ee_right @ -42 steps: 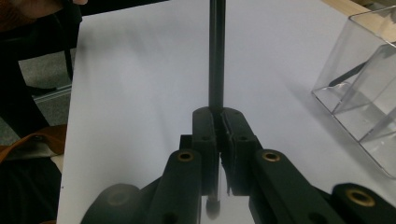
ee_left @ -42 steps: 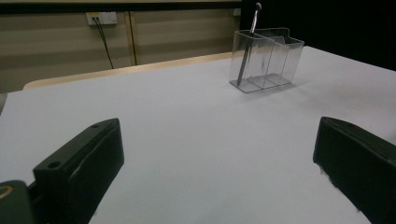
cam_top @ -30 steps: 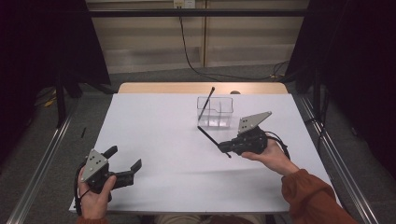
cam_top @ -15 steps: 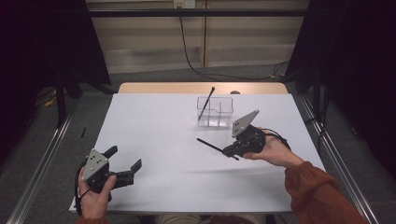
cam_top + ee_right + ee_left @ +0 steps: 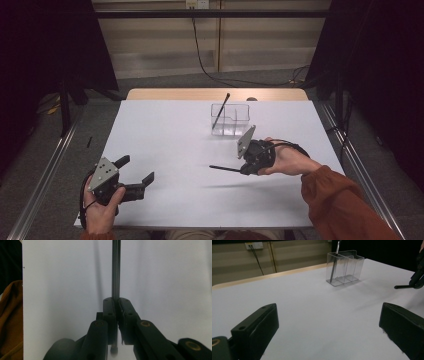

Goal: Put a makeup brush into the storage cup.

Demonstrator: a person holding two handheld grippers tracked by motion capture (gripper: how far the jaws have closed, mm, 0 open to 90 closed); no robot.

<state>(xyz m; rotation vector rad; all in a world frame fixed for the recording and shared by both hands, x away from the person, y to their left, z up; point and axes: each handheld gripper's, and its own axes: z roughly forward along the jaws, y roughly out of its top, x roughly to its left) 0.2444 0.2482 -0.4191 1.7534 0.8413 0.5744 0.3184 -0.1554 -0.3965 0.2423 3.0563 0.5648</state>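
Organizer (image 5: 230,120) as landmark: a clear plastic box with thin dividing walls, standing toward the far side of the white table (image 5: 165,135), a thin dark pen (image 5: 220,110) leaning in its left compartment with its top poking above the rim. Your right gripper (image 5: 246,167) sits on the near side of the organizer, a little right of it, turned on its side with its grey three-cornered plate tipped up; its jaws are pinched tight on a second slim black pen (image 5: 225,168), which sticks out level toward the left, above the table and away from the organizer. Your right gripper view gives what the high view can't: the rod (image 5: 115,272) is smooth, round and slightly glossy, clamped between the two matte black pads, its short butt end hanging out behind them. Your left gripper (image 5: 137,175) rests well nearer and far left of the organizer, jaws spread wide with nothing between. Your left gripper view shows the organizer's (image 5: 344,267) glassy, rounded-corner walls and the leaning pen (image 5: 334,265) through them.
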